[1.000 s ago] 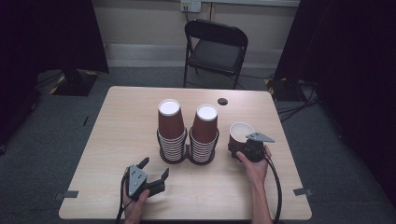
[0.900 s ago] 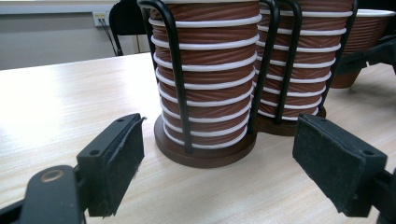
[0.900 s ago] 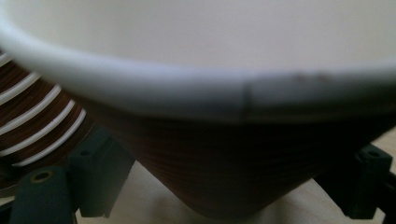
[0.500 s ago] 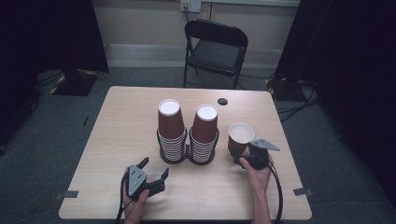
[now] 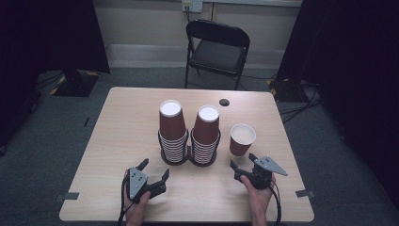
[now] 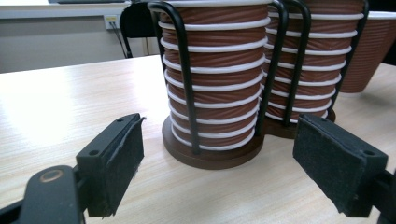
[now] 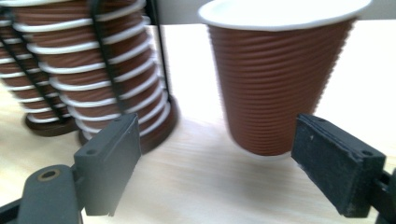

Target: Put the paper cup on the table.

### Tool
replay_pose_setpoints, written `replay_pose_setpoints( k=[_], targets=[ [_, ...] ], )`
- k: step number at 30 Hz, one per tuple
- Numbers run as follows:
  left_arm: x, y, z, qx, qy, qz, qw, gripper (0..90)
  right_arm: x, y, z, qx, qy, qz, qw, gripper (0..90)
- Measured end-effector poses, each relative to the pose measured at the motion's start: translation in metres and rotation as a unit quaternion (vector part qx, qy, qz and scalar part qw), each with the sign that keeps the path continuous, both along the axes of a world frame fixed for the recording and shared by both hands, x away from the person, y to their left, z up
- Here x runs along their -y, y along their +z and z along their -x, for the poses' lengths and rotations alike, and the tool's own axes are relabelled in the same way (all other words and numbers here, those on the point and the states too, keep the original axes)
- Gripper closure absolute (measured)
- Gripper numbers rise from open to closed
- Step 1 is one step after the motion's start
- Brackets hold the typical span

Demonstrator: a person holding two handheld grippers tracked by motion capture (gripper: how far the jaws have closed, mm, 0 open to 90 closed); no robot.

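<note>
- While both hands rest near the desk's near edge, the high view shows a single brown cup standing upright, mouth up, right of the centre of the desk, apart from everything else.
- High view: just left of it a black wire holder carries two stacks of upturned cups, side by side at the desk's middle.
- High view: right claw sits just short of the lone cup, jaws spread, touching nothing. Left claw lies toward the near-left part of the desk, jaws also spread, holding nothing.
- High view: a small dark disc lies near the far edge; a folding chair stands beyond the desk.
- Left gripper view: both pads wide apart and bare, aimed at the holder's base; ribbed cups with white rims fill the wire loops.
- Right gripper view: the single cup stands ahead, between the open pads but clear of them; the stack sits off to one side.
- Judgement: the cup looks set down and let go; that step reads as finished.
- Next move, likely: fetch another cup from a stack top, which calls for raising a claw well above the holder and pinching one rim only, gently, since the ribbed walls would crush.
</note>
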State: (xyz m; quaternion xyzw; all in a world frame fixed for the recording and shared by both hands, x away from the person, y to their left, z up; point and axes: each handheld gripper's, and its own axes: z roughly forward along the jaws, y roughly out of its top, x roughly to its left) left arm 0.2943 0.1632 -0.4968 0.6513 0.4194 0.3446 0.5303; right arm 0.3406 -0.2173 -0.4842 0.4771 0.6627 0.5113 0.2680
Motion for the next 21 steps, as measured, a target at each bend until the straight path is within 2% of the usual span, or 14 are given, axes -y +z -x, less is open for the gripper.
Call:
replay_pose_setpoints(
  k=[6,8,10,11,12,16,18,19,21],
  targets=[
    [0.0,0.0,-0.001,-0.006,0.01,-0.001,0.9999,16.1,-0.018,-0.001,0.017,0.024,0.014,-0.013,0.9995,15.7],
    [0.0,0.0,0.0,-0.007,0.01,-0.001,0.9999,16.2,-0.025,-0.001,0.022,0.039,0.02,-0.017,0.9989,15.7],
    [-0.001,0.0,0.001,-0.009,0.015,0.002,0.9998,15.8,-0.033,0.0,0.026,0.049,0.038,-0.029,0.9976,15.7],
    [-0.001,0.0,0.001,-0.009,0.015,0.002,0.9998,15.8,-0.037,0.0,0.027,0.053,0.043,-0.03,0.9972,15.7],
    [-0.002,0.0,0.001,-0.01,0.018,0.006,0.9998,15.8,-0.041,-0.001,0.029,0.061,0.046,-0.022,0.9968,15.7],
    [-0.002,0.0,0.002,-0.007,0.023,0.014,0.9996,15.7,-0.054,-0.008,0.033,0.063,0.051,-0.013,0.9966,15.6],
    [-0.001,0.0,0.002,-0.007,0.023,0.007,0.9997,15.8,-0.056,-0.011,0.033,0.056,0.059,-0.015,0.9966,15.2],
    [0.0,0.0,0.002,-0.006,0.023,0.004,0.9997,15.9,-0.057,-0.011,0.032,0.063,0.056,-0.015,0.9963,15.0],
    [0.0,0.0,0.002,-0.005,0.022,-0.003,0.9997,15.9,-0.058,-0.011,0.032,0.063,0.06,-0.011,0.9962,14.7]
  ],
)
